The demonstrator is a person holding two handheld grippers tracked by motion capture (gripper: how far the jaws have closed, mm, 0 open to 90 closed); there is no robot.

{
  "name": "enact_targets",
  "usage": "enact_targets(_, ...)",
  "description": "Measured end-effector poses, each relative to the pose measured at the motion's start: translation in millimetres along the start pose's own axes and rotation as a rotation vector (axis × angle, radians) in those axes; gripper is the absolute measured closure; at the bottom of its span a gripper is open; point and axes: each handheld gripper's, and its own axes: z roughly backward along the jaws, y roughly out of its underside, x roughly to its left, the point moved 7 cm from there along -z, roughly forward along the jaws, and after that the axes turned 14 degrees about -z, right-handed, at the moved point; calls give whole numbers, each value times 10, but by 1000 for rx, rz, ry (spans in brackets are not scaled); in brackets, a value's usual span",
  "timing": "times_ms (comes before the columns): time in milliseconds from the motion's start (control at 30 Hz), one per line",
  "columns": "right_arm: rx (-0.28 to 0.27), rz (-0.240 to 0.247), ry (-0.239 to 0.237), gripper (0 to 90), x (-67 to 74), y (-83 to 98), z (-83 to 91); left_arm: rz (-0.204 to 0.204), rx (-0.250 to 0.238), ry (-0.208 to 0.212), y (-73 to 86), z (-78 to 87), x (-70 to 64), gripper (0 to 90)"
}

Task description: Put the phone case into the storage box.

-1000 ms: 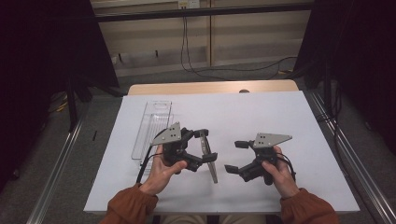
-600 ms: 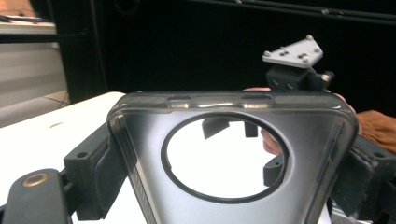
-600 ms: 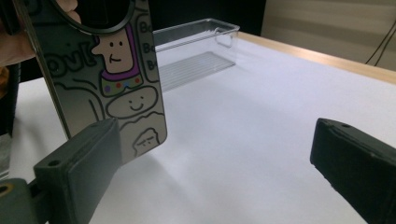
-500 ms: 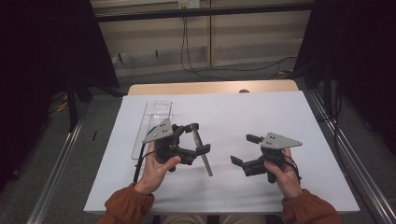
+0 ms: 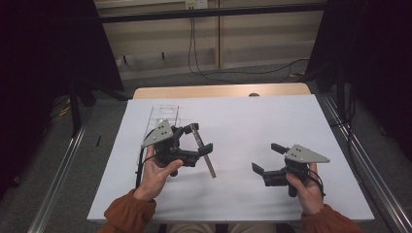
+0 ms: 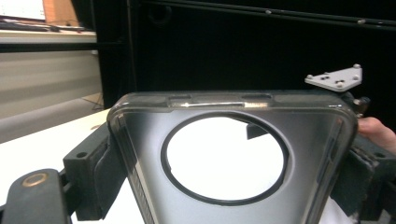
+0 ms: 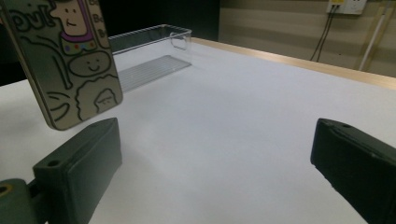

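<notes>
Left gripper (image 5: 197, 138) has lifted the phone case (image 5: 204, 151) toward the clear tray (image 5: 163, 114)

Counting up on the white table (image 5: 252, 126): one phone case (image 5: 203, 150), clamped between the jaws of the left gripper (image 5: 197, 145), and one clear plastic tray (image 5: 163, 114) at the far left. Two grippers in play, with the right gripper (image 5: 266, 159) standing wide apart with nothing in it, and two hands, left hand (image 5: 156, 171) and right hand (image 5: 305, 190).
</notes>
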Motion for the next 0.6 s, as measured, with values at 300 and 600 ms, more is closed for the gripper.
enact_targets(300,-38,-1,65,12,-106,48,194,24,7,-69,-15,114,110,119)
enact_targets(600,-69,-25,116,11,-186,67,335,61,7,-133,-71,239,242,120)
